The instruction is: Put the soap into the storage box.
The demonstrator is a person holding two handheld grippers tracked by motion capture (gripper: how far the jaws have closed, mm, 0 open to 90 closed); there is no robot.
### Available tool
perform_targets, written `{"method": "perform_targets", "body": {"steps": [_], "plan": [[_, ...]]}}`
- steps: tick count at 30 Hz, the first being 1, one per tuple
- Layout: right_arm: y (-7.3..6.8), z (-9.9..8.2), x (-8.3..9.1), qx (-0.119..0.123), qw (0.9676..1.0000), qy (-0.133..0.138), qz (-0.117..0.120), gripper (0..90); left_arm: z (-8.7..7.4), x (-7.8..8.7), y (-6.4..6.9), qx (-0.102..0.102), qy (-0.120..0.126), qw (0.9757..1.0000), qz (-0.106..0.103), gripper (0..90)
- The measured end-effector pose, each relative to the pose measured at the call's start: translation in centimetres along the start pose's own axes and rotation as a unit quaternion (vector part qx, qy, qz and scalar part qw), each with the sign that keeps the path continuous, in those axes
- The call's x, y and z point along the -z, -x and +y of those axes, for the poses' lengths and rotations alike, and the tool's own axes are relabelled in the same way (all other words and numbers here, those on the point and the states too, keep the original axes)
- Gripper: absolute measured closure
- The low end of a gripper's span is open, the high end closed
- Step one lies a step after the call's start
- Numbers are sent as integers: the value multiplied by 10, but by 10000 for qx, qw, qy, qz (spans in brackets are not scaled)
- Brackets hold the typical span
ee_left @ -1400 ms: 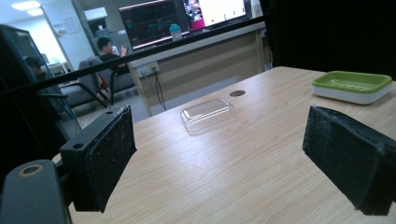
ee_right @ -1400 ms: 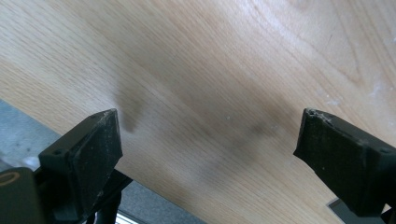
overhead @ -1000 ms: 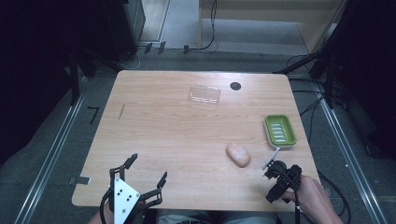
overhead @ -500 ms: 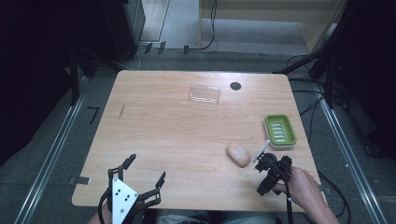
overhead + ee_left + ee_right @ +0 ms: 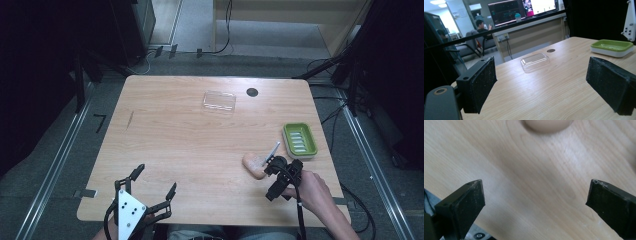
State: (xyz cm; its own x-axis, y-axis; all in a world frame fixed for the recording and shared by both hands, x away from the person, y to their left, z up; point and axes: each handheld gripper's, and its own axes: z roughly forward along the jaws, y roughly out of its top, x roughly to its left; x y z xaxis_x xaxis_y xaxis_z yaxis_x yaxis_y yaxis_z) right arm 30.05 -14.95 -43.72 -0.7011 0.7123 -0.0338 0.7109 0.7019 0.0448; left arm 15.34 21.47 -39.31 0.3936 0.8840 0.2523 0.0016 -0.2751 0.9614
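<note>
**Surface inventory: two grippers, soap bar, dish, lid**

Surface (image 5: 200,150): a light wooden top is being viewed from above; a small dark round hole (image 5: 252,92) is being shown near its far edge.

Left gripper (image 5: 152,192): it is being held at the near left edge of the surface. Its fingers (image 5: 482,82) are being kept wide apart, with nothing between them, and are being pointed across the surface toward the far side.

Right gripper (image 5: 276,177): it is being held by the person's right hand (image 5: 312,187) at the near right of the surface, just beside the soap. In the right gripper view its fingers (image 5: 469,202) are being kept wide apart over bare wood, with nothing being gripped.

Soap bar (image 5: 254,164): a peach-coloured oval bar is lying flat on the surface, at the right, between the right gripper and the dish. In the right gripper view it (image 5: 547,125) is being cut off by the top edge, ahead of the open fingers and apart from them.

Soap dish (image 5: 299,140): a green ribbed tray on a white base is sitting near the right edge, near the soap but apart from it.

Clear plastic lid (image 5: 219,101): a transparent rectangular piece is lying at the far middle, beside the hole, well apart from everything else.
</note>
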Motion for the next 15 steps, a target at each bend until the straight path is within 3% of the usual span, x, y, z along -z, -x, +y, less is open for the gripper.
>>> {"method": "perform_targets", "body": {"steps": [3, 15], "plan": [[1, 7, 1, 10, 10000, 44, 19, 15, 0, 0, 2, -91, -2, 9999, -59, 99], [4, 33, 4, 24, 9997, 179, 142, 15, 0, 1, 1, -32, 26, 10000, -16, 99]]}}
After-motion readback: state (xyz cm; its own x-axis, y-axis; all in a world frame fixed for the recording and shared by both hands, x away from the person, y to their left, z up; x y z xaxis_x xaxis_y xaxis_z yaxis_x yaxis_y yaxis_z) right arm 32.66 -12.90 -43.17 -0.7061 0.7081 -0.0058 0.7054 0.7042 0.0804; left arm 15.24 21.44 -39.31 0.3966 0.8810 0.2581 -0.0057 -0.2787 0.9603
